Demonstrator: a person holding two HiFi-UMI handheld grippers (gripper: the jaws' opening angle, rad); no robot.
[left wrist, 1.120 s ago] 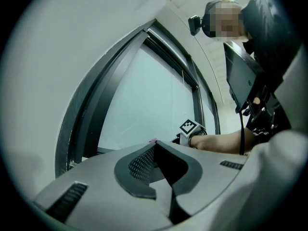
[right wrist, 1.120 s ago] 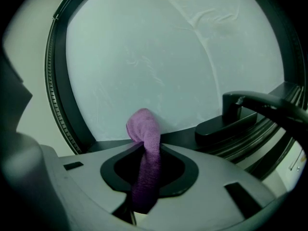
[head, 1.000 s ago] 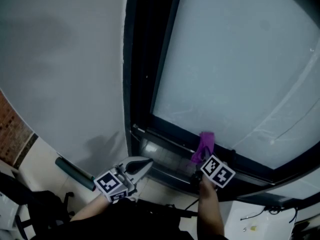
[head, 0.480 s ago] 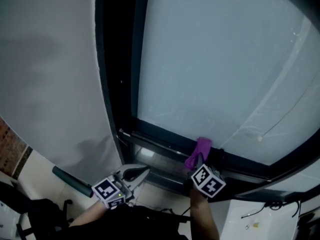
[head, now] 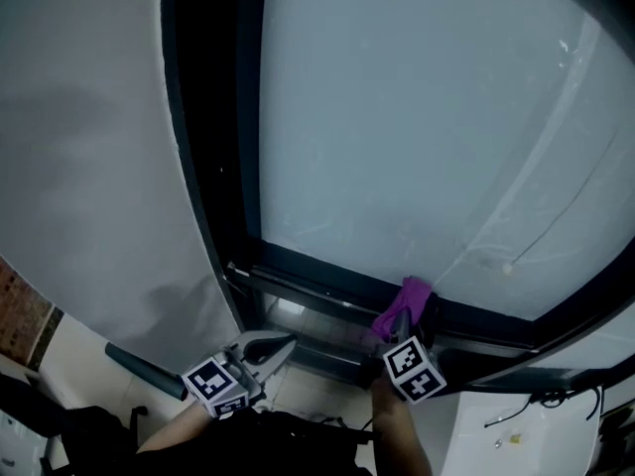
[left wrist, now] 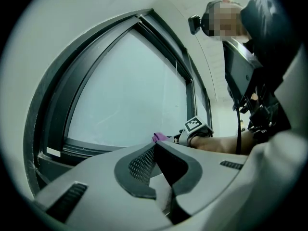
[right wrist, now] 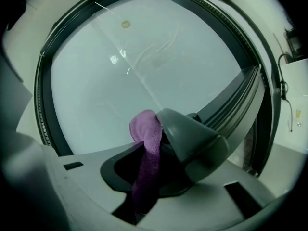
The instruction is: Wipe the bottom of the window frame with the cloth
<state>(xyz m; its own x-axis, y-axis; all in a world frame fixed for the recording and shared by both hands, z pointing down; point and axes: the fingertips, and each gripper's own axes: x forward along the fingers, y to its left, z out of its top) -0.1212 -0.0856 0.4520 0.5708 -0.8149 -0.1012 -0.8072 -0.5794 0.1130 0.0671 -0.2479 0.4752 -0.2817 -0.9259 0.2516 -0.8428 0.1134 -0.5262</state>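
Note:
A purple cloth (head: 405,302) (right wrist: 146,143) is pinched in my right gripper (head: 401,317) (right wrist: 156,124), which is shut on it and presses it against the dark bottom rail of the window frame (head: 317,281). The cloth's bunched end sticks out past the jaws toward the frosted pane (head: 417,117). My left gripper (head: 278,343) (left wrist: 153,146) hangs shut and empty, low and to the left of the rail. In the left gripper view the cloth (left wrist: 159,137) and the right gripper's marker cube (left wrist: 193,124) show beyond its tips.
A white wall (head: 89,167) adjoins the frame's dark left upright (head: 203,147). A dark tube (head: 144,369) lies on the floor at lower left. Cables and a white surface (head: 516,429) sit at lower right.
The view has shifted so that the frame stands further left. The right gripper with the cloth stays on the bottom rail, slightly lower in view. The left gripper has hardly moved.

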